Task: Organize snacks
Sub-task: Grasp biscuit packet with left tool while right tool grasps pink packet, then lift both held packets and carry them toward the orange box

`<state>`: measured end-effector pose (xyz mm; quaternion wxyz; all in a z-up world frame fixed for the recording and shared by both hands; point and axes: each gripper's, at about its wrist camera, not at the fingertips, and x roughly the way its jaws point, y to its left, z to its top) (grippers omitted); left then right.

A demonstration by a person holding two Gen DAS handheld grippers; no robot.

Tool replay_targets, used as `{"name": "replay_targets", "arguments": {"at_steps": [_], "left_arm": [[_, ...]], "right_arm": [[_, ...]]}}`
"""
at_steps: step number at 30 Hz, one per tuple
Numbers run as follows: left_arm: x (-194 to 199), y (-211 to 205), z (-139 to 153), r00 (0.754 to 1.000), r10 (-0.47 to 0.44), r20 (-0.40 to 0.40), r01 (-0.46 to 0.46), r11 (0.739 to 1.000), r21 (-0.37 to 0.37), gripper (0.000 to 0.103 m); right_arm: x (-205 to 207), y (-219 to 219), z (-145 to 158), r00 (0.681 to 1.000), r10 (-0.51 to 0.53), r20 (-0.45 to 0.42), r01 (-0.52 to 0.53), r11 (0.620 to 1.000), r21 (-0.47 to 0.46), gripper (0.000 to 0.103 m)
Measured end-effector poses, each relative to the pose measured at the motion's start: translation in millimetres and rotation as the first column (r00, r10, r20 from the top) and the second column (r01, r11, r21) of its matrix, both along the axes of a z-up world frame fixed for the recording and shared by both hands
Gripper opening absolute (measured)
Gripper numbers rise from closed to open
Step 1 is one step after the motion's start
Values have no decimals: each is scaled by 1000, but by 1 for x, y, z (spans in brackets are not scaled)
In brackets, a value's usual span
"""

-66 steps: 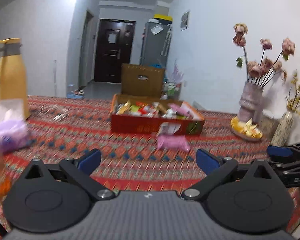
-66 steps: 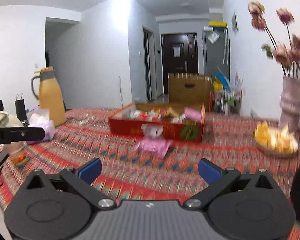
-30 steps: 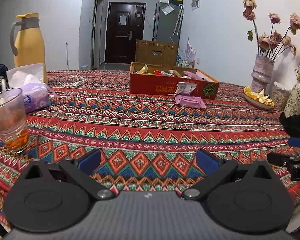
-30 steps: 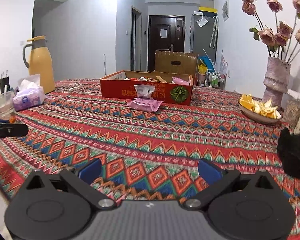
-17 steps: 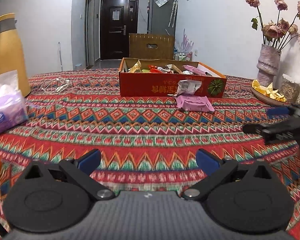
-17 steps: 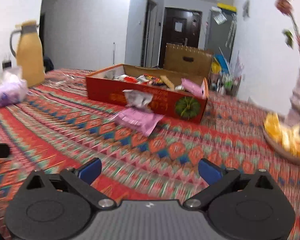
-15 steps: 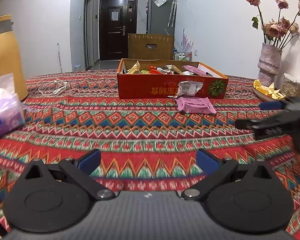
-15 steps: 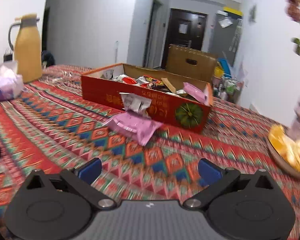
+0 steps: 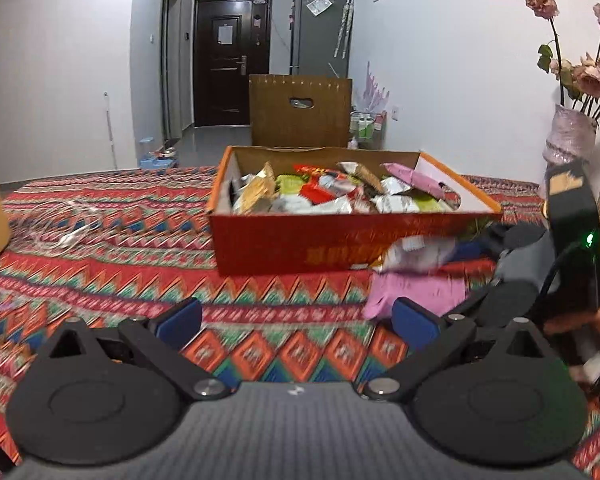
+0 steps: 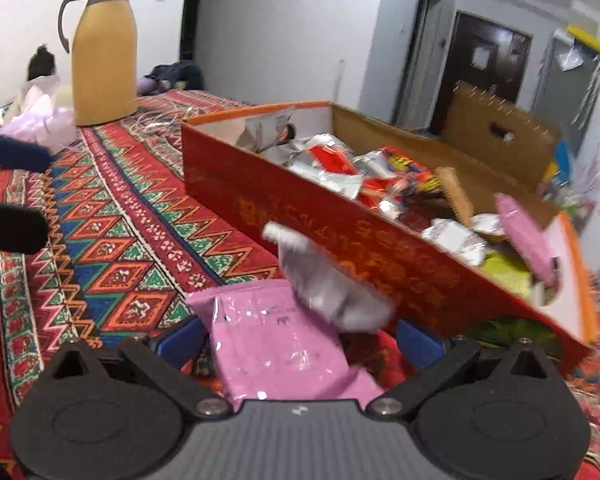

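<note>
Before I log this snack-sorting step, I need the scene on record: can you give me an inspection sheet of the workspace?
Surface: table under a red patterned cloth.
Job's things: open red box full of wrapped snacks; pink packet and silver packet lie outside on the cloth against its front wall.
Clutter: yellow thermos jug, tissue pack.
Grippers: right gripper open, jaws either side of the pink packet, not closed on it; left gripper open, holding nothing.
Cables: white cord loose on the cloth left of the box.
Surroundings: brown cardboard box, dark door, vase of dried flowers.
</note>
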<state>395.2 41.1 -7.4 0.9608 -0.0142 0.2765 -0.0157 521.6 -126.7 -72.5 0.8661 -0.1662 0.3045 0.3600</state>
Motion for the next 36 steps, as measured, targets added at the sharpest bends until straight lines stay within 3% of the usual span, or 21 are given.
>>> {"name": "replay_targets", "arguments": {"at_steps": [3,5,10,15,19,21,22,23,24,27,31,36], "left_arm": [[19,-9,0,1000,-27,1,27,1000,-6,103],[29,-19,-1,998,-57,4,57,998,-13,103],[50,-51,-10,989,-147,-26,145,988,-53,103],[86,-91,-26,977,-186,-103,170,975,-142,103],[111,-124,-46,979,-146,-140,143,989,-32,100],[117,-131,-55,978,-135,-160,135,991,-7,77],[116,-134,-58,982,-122,-145,127,991,29,70],[112,-137,-59,985,-120,-121,128,990,63,56],[110,-137,-59,983,-138,-117,146,987,62,50],[103,-135,-55,979,-148,-142,157,986,54,47],[85,-136,-50,975,-151,-163,165,984,73,44],[13,-114,-25,982,-162,-98,164,986,10,44]], "right_arm": [[5,-10,-1,996,-15,-89,23,996,92,85],[-5,-20,2,996,-32,-80,40,995,95,61],[-51,-53,11,991,-98,-89,99,995,15,61],[-96,-102,14,957,-289,-19,288,956,-56,61],[-106,-146,14,901,-431,-56,434,899,64,61],[-109,-157,16,891,-449,-75,455,880,138,61],[-110,-160,17,888,-454,-76,460,873,162,61],[-112,-161,17,889,-453,-73,459,871,174,61],[-114,-161,18,892,-448,-67,452,873,180,61],[-116,-166,16,893,-447,-63,450,875,179,61],[-110,-168,6,867,-493,-77,499,852,158,61],[-112,-169,5,871,-486,-69,491,855,167,61]]}}
